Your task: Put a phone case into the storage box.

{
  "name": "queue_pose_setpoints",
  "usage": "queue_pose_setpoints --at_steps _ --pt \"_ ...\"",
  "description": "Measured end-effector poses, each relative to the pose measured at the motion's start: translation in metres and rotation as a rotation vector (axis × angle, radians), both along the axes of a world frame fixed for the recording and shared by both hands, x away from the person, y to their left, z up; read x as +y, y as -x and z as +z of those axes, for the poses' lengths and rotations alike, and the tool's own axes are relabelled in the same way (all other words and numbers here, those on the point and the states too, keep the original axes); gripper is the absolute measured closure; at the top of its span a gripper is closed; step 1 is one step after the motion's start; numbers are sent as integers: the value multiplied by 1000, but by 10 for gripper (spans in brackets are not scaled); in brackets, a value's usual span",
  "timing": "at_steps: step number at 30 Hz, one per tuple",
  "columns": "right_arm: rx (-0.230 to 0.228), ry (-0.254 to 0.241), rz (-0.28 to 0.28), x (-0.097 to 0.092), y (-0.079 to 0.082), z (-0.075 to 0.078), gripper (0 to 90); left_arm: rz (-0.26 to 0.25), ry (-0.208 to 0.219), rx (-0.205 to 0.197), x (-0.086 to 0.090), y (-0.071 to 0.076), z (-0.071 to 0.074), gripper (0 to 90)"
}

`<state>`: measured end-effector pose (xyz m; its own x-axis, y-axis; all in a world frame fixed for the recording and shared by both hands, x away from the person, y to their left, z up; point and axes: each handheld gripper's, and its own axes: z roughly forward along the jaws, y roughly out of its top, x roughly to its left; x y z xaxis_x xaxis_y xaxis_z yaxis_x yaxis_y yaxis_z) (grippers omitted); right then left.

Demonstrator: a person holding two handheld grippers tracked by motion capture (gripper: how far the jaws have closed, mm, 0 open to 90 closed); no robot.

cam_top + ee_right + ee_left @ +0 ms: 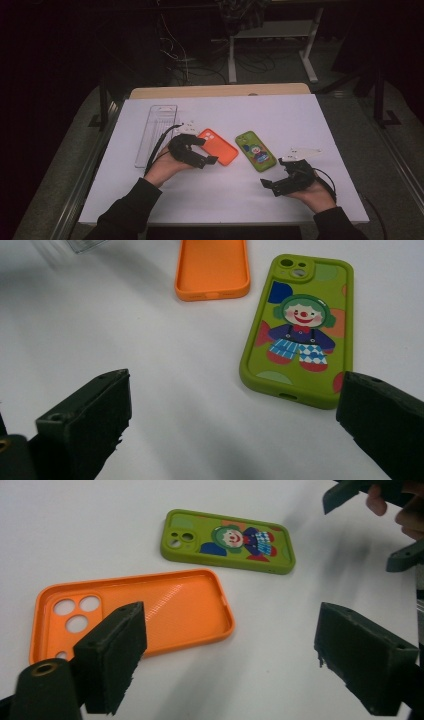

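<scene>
An orange phone case [220, 146] lies hollow side up near the table's middle, its camera holes [77, 615] showing. To its right lies a green phone case [255, 150] with a clown picture [300, 330] facing up. My left gripper [207, 151] is open at the orange case's [170, 610] near left end, one jaw over that end, holding nothing. My right gripper [276, 172] is open just in front of the green case's [300, 325] near end, its jaws wide and empty. The right gripper [372, 525] also shows far off in the left gripper view.
A clear plastic tray [156, 135] lies lengthwise at the table's left, behind my left hand. The white table top [225, 195] ends close to my forearms. A wooden edge [220, 91] runs along the back, with desk legs and cables on the floor beyond.
</scene>
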<state>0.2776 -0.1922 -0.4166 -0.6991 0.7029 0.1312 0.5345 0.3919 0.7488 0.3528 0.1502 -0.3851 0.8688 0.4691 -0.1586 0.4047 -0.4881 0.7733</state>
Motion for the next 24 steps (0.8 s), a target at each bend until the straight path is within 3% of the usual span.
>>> queue_pose_setpoints --at_steps 7,11,16,17,24 --pt "7 17 7 5 0 1 1 -6 14 -6 7 16 -4 4" --pt "23 14 0 6 -1 -1 1 -19 28 9 11 23 -10 0" --pt "36 20 -20 12 -3 -2 1 -49 19 -23 19 27 -11 0" --pt "33 27 -17 14 -4 -2 1 -42 31 -10 19 28 -10 0" --pt "35 40 -44 23 -10 5 0 -69 24 -33 20 35 -9 0"
